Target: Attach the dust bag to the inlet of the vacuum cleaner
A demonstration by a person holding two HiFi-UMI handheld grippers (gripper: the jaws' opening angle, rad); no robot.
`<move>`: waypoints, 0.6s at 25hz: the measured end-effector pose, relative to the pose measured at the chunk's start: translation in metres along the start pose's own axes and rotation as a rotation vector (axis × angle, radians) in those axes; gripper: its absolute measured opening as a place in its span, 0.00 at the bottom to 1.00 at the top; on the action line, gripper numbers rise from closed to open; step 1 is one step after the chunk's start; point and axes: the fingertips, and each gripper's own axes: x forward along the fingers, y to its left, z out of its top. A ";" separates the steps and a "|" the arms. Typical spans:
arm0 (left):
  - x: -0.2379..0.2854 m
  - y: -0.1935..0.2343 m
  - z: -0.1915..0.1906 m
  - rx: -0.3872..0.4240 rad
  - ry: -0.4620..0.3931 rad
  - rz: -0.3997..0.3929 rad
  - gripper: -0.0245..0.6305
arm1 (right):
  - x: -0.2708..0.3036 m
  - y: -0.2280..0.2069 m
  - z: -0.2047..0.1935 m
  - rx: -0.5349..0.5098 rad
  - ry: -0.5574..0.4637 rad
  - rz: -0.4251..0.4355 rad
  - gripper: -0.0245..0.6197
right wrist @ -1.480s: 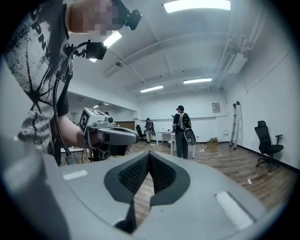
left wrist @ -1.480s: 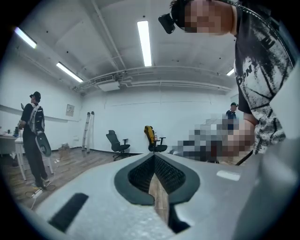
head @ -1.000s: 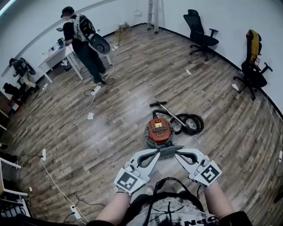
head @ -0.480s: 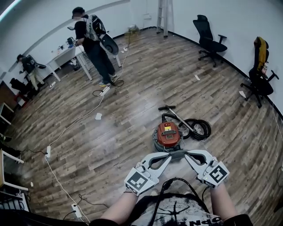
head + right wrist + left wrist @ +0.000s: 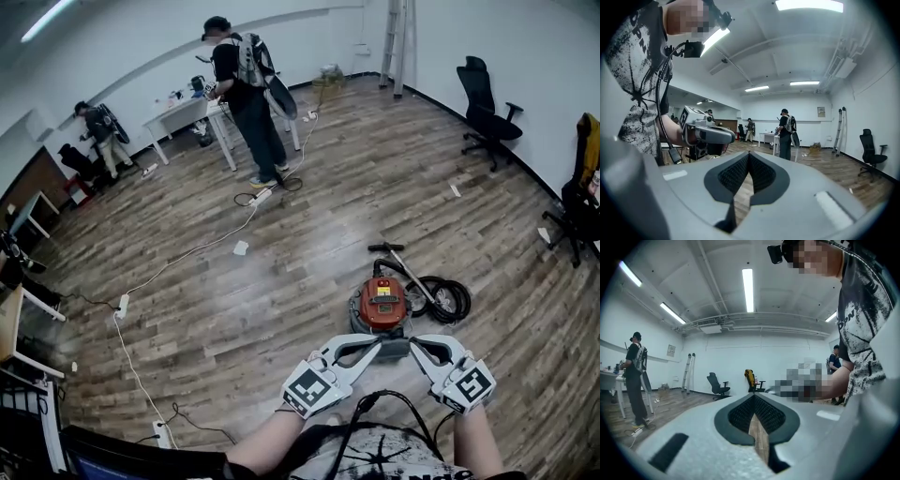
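A red canister vacuum cleaner (image 5: pixel 382 305) stands on the wood floor, with its black hose (image 5: pixel 442 298) coiled to its right and the wand (image 5: pixel 401 260) lying behind it. I hold both grippers level just in front of it, tips turned toward each other. My left gripper (image 5: pixel 377 344) (image 5: pixel 753 401) is shut with nothing in it. My right gripper (image 5: pixel 413 344) (image 5: pixel 748 157) is also shut and empty, and its view shows the left gripper (image 5: pixel 701 132) opposite. A dark grey patch (image 5: pixel 395 349) lies between the tips; I cannot tell what it is. No dust bag is clearly seen.
A person with a backpack (image 5: pixel 246 98) stands at a white table (image 5: pixel 183 114) at the back. Another person (image 5: pixel 98 131) is at the far left. White cables (image 5: pixel 187 258) and a power strip (image 5: pixel 122 305) cross the floor. Office chairs (image 5: pixel 487 112) and a ladder (image 5: pixel 398 42) line the walls.
The head view has swung, so the vacuum cleaner, the grippers and the room sit further right and lower in the picture. Both grippers keep their pose, shut and tip to tip.
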 end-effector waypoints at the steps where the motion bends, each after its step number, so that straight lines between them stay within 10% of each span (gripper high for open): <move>1: -0.001 0.000 0.000 0.001 0.000 0.003 0.04 | 0.001 0.002 0.000 -0.003 -0.002 0.009 0.05; 15: -0.014 -0.009 -0.006 0.034 0.009 0.023 0.04 | -0.008 0.010 -0.002 -0.021 0.020 0.017 0.05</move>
